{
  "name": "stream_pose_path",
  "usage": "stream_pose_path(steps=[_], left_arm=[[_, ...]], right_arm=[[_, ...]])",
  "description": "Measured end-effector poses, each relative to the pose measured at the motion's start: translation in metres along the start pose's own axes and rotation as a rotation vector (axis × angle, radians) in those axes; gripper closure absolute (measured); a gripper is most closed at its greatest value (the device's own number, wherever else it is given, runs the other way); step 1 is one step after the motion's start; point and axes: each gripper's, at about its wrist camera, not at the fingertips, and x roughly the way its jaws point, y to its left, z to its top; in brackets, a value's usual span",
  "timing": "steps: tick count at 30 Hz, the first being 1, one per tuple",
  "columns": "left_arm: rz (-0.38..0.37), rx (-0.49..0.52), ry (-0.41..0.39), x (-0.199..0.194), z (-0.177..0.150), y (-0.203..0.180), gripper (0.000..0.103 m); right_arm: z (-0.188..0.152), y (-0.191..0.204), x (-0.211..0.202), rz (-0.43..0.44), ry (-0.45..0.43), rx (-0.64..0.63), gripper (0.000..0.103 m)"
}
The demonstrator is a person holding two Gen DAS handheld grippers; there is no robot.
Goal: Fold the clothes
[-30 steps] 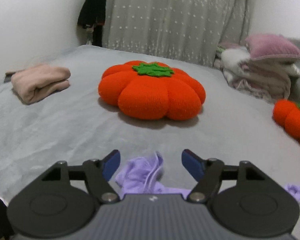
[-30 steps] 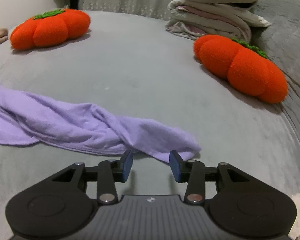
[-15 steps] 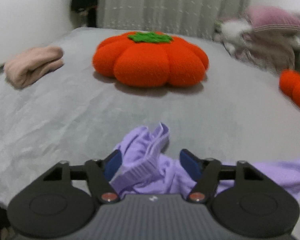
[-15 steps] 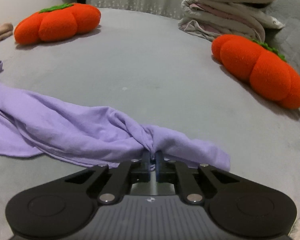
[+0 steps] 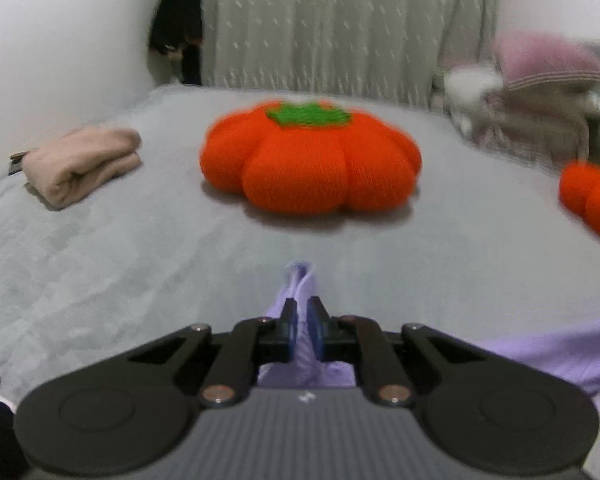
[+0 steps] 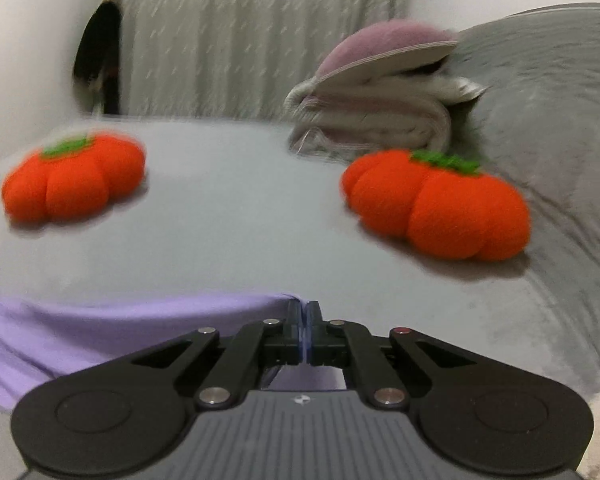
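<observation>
Left wrist view: left gripper has just closed and is pinching a bunched fold of the purple garment, fabric poking out past the fingertips. Right wrist view: right gripper clamped on the garment's edge, cloth trailing left over the grey bed.

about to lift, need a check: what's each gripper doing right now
Left gripper: shut on the purple garment.
Right gripper: shut on the purple garment's other end.

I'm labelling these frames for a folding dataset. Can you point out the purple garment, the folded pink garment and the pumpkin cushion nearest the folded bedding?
purple garment (image 6: 100,332), right wrist view, stretched cloth left of gripper.
folded pink garment (image 5: 80,160), left wrist view, top fold.
pumpkin cushion (image 6: 440,208), right wrist view, orange front lobe.
</observation>
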Motion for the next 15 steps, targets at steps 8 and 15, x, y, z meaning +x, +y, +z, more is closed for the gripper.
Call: stream_pose_path(steps=[8,15], left_arm=[[0.112,-0.046,0.054,0.015,-0.003,0.026,0.096],[0.105,-0.053,0.037,0.008,0.0,0.022,0.096]], right_arm=[[0.01,-0.026,-0.027,0.054,-0.022,0.073,0.101],[-0.037,0.015,0.022,0.228,0.236,-0.167,0.085]])
